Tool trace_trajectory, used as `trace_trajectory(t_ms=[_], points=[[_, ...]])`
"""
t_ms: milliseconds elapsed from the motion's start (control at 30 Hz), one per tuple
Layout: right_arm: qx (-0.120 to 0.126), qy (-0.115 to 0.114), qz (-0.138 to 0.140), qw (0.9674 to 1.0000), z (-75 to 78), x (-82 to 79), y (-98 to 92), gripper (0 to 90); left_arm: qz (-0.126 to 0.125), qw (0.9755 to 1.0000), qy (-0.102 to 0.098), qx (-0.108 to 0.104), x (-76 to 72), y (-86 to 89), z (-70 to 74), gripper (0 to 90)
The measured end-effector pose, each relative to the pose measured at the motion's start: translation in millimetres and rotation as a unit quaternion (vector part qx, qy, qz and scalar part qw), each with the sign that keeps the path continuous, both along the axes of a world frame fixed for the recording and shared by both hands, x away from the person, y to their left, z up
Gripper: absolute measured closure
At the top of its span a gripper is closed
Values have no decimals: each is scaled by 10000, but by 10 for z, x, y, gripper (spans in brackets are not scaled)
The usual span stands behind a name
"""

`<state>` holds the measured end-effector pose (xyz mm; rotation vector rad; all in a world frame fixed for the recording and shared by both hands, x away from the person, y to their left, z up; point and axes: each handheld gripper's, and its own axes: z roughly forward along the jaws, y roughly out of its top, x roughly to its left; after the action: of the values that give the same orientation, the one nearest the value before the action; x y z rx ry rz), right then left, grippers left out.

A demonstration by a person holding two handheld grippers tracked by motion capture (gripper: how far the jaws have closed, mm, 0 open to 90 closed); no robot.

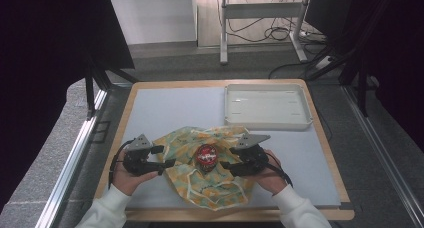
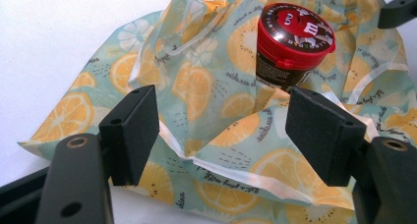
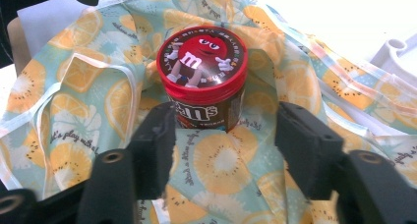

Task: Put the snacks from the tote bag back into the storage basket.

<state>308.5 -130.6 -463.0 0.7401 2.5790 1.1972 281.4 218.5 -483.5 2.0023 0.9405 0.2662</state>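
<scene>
Two grippers, both mine, both on the cloth with the candy tub as reference. Left gripper (image 1: 167,157) sits to the tub's left, jaws spread wide, pads clear of everything; in the left gripper view a raised fold of the lemon-print cloth (image 2: 196,86) runs up between the jaws, not pinched. The candy tub (image 1: 206,157) stands upright near the middle of the cloth (image 1: 210,188), red lid (image 3: 202,62) on, brown body below it, cloth bunched up round its base. The left gripper view has the tub (image 2: 294,43) beyond the jaws and off toward the right one, well apart from both pads. Right gripper (image 1: 226,157) sits to the tub's right, jaws released too, a bit less wide than the left pair; in the right gripper view the tub's body (image 3: 209,113) stands just beyond the gap, near the left jaw's pad, touching or not I cannot tell. Flat cloth lies between those jaws, not gripped. White tray (image 1: 266,119) lies beyond the tub and to its right, well apart, on the grey mat (image 1: 165,108).
</scene>
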Motion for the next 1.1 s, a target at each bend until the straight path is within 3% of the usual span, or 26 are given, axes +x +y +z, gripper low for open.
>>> trace_trajectory(t_ms=[100, 467, 1100], points=[[-46, -2, -85, 10000, 22, 3, 55, 318, -1, 10000, 1, 14, 1, -4, 1, 292], [-75, -6, -51, 10000, 79, 27, 210, 282, -16, 10000, 9, 38, 9, -7, -8, 292], [-489, 103, -27, 9987, -68, 104, 545, 239, -46, 9999, 70, 99, 21, -11, -22, 287]])
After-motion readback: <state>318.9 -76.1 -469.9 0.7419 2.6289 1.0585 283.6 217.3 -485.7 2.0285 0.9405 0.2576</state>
